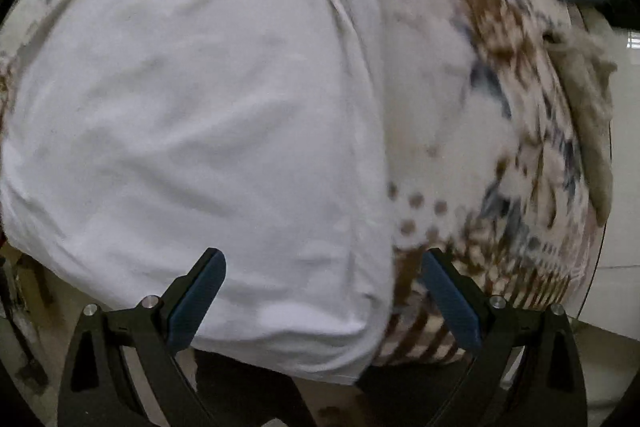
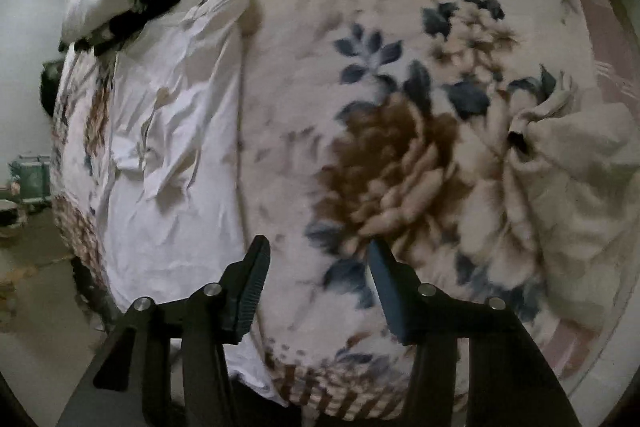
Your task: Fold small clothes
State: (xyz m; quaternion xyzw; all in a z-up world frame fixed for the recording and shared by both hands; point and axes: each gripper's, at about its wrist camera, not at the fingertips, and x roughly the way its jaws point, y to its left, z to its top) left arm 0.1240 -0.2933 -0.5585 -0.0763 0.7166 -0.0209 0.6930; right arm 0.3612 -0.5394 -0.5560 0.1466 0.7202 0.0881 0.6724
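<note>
Left wrist view shows your left gripper (image 1: 322,301), jaws apart, over the white garment (image 1: 192,131) spread flat on the floral blanket (image 1: 500,115). Your right gripper (image 2: 318,287) hovers apart, empty. Folding looks unstarted; next, likely pinch the garment's near edge.

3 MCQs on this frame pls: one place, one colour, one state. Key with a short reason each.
1. Where does the white garment lie relative to the right gripper?
A. to its left
B. to its right
C. between its fingers

2. What colour is the big flower on the floral blanket?
A. red
B. brown
C. green

3. What state is the left gripper in?
A. shut on the garment
B. shut, holding nothing
C. open

Key: 1 A, the garment spreads left of the fingers in the right wrist view. 2 B, brown petals amid blue leaves. 3 C, its fingers stand wide apart over the garment's edge.
</note>
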